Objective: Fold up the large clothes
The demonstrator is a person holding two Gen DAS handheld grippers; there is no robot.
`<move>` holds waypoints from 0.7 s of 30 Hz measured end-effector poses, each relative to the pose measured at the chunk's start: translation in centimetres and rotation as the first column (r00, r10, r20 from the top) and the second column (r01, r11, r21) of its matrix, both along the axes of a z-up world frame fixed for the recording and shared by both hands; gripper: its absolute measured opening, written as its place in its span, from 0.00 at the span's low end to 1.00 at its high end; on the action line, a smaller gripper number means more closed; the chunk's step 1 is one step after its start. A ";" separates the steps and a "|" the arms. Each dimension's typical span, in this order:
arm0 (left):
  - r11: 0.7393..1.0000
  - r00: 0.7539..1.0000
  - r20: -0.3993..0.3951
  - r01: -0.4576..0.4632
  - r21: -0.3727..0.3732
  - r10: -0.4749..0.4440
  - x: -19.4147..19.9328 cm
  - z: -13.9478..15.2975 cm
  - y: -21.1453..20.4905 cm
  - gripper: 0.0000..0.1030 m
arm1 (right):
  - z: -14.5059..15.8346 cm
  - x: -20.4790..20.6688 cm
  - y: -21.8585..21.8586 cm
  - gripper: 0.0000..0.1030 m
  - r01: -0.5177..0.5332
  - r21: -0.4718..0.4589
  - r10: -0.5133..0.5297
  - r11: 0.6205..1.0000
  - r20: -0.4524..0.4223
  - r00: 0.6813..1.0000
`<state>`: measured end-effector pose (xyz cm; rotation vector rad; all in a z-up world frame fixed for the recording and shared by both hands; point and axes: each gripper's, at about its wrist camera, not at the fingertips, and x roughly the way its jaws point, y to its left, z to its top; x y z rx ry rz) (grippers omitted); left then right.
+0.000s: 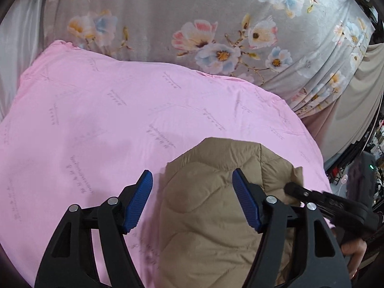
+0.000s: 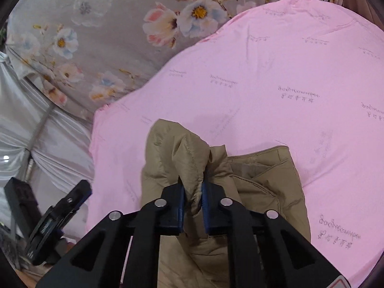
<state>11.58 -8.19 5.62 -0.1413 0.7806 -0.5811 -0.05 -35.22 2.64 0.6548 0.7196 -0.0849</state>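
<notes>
Nearest to us in the right wrist view, the right hand-held gripper [image 2: 193,198] is clenched on a bunched fold of the tan quilted jacket [image 2: 192,165]; the fabric is pinched between its blue pads [image 2: 180,199], which stand nearly together, and a puckered hem edge pokes out between them. From that pinch the jacket rises in a peaked ridge ahead of the fingers and spreads to the right, where we see a collar-like opening and a seam (which part of the garment it is, we cannot tell).

In the left wrist view, the left hand-held gripper [image 1: 192,196] is released: its blue pads [image 1: 139,199] stand wide apart with nothing pressed between them. The jacket [image 1: 211,206] lies below and between the spread fingers, its quilted stitching showing, and we cannot tell whether either finger touches it. At the right edge of this view the right hand-held gripper [image 1: 291,188] reaches onto the jacket's far side, with part of a hand [image 1: 352,247] behind it.

The jacket rests on a pink sheet [image 1: 96,120] printed with faint lettering, near the sheet's close edge. Beyond the pink sheet lies a grey floral bedspread [image 1: 168,7] with pale blue, pink and cream blossoms. White draped fabric [image 2: 48,139] hangs to the left in the right wrist view, where the left hand-held gripper [image 2: 62,206] also appears, off to the side of the sheet.
</notes>
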 end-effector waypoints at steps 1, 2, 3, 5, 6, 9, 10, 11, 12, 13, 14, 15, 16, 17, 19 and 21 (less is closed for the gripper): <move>1.000 1.000 -0.001 0.003 0.001 -0.003 0.0 -0.1 -0.5 0.64 | 0.0 -1.1 0.0 0.07 0.029 -0.056 -0.028 0.998 0.015 0.999; 1.000 1.000 -0.003 0.019 0.004 -0.019 0.2 -0.3 -1.7 0.64 | -0.4 -2.1 0.1 0.07 0.065 -0.122 -0.064 0.990 0.014 0.998; 0.999 1.000 -0.009 0.030 0.011 -0.030 0.3 -0.7 -2.6 0.62 | -1.1 -2.7 0.0 0.07 0.090 -0.165 -0.091 0.982 0.003 0.996; 0.997 0.997 -0.041 0.064 0.044 -0.062 0.6 -2.1 -5.3 0.55 | -3.3 -3.4 -0.2 0.07 0.123 -0.214 -0.134 0.969 -0.035 0.990; 0.995 0.996 -0.056 0.073 0.070 -0.069 0.7 -3.0 -6.6 0.53 | -4.6 -3.5 -0.5 0.07 0.134 -0.224 -0.150 0.965 -0.053 0.987; 0.986 0.995 -0.079 0.069 0.154 -0.057 0.8 -6.1 -9.5 0.48 | -7.0 -3.7 -0.7 0.08 0.149 -0.267 -0.175 0.952 -0.078 0.981; 0.984 0.995 -0.090 0.068 0.166 -0.054 1.0 -7.0 -10.0 0.49 | -7.4 -3.6 -0.8 0.08 0.150 -0.287 -0.180 0.946 -0.081 0.980; 0.983 0.994 -0.096 0.065 0.169 -0.049 1.1 -8.0 -10.3 0.49 | -7.9 -3.5 -0.7 0.09 0.147 -0.308 -0.180 0.940 -0.083 0.980; 0.982 0.995 -0.093 0.058 0.177 -0.042 1.1 -8.6 -10.6 0.49 | -8.3 -3.4 -0.8 0.09 0.139 -0.318 -0.173 0.938 -0.083 0.981; 0.982 0.996 -0.087 0.049 0.184 -0.034 1.1 -9.0 -10.7 0.50 | -8.7 -3.3 -0.7 0.10 0.134 -0.326 -0.169 0.936 -0.084 0.982; 0.981 0.997 -0.078 0.042 0.187 -0.027 1.0 -9.4 -10.7 0.50 | -9.1 -3.3 -0.8 0.11 0.132 -0.331 -0.168 0.935 -0.084 0.982; 0.981 0.997 -0.072 0.036 0.190 -0.023 1.1 -9.7 -10.8 0.50 | -9.6 -3.1 -0.7 0.12 0.129 -0.333 -0.165 0.934 -0.084 0.983; 0.980 0.998 -0.067 0.033 0.194 -0.020 1.2 -10.0 -10.8 0.51 | -10.0 -3.0 -0.7 0.13 0.127 -0.333 -0.163 0.934 -0.082 0.983; 0.979 0.998 -0.057 0.027 0.200 -0.015 1.2 -10.5 -10.9 0.51 | -10.3 -2.9 -0.8 0.14 0.126 -0.330 -0.161 0.935 -0.078 0.984; 0.978 0.999 -0.041 0.016 0.209 -0.007 1.2 -11.2 -11.0 0.53 | -10.9 -2.9 -0.9 0.15 0.127 -0.314 -0.157 0.941 -0.072 0.985; 0.976 1.000 -0.025 0.005 0.216 0.000 1.3 -11.6 -11.1 0.53 | -11.5 -2.8 -1.3 0.15 0.129 -0.290 -0.155 0.948 -0.067 0.986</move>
